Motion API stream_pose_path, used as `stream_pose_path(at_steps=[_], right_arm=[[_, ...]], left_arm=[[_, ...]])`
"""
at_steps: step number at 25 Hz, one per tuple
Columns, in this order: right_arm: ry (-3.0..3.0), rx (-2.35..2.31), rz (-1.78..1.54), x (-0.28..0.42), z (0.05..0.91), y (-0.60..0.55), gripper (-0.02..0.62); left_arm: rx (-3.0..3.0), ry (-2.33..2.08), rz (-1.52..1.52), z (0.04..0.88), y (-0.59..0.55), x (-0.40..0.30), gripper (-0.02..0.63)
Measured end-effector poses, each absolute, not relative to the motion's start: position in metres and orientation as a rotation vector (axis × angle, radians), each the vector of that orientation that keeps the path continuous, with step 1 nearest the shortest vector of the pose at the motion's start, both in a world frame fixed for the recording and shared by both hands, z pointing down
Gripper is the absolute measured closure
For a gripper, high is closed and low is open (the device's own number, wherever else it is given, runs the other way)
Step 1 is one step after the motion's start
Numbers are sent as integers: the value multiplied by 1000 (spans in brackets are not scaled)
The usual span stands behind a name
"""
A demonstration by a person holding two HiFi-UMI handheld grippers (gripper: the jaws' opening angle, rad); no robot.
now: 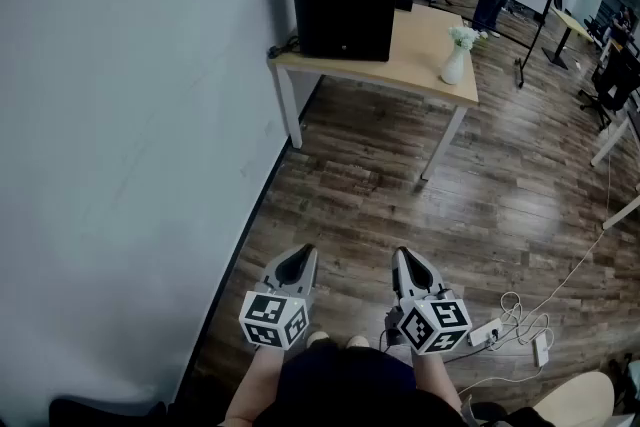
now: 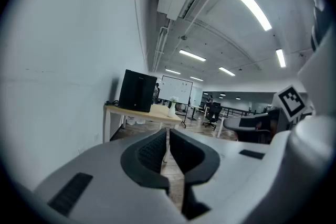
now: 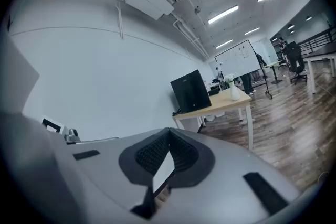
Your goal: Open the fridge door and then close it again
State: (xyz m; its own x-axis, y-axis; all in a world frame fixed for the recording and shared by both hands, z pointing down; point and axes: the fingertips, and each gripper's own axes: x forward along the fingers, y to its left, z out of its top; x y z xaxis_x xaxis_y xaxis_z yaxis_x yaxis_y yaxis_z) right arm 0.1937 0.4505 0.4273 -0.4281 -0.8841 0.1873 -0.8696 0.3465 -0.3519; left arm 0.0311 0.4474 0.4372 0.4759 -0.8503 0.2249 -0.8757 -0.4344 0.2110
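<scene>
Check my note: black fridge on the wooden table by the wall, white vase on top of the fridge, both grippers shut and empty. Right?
One thing is wrong. The vase stands on the table, apart from the fridge, not on top of it; the head view shows this. The rest holds: left gripper and right gripper are shut and empty.

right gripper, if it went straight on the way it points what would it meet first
Nothing close: the right gripper aims slightly down over bare wood floor toward the table with the black fridge. Probably the floor or a table leg first; depth is unclear.
</scene>
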Motion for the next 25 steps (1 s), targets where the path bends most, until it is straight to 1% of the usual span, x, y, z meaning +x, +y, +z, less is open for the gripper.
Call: stream_pose_path(at_steps=[14,20,25], right_arm=[[2508,-1753,-574,143,433,469,604],[2524,-1762,-569,119,441,476,604],[2494,-1790,-571,116,446,474,604]], left_arm=[[2452,-1447,62,438,461,-23,588],[2470,-1416,65,445,467,-33,588],[2457,-1415,80,454,468,-42,588]])
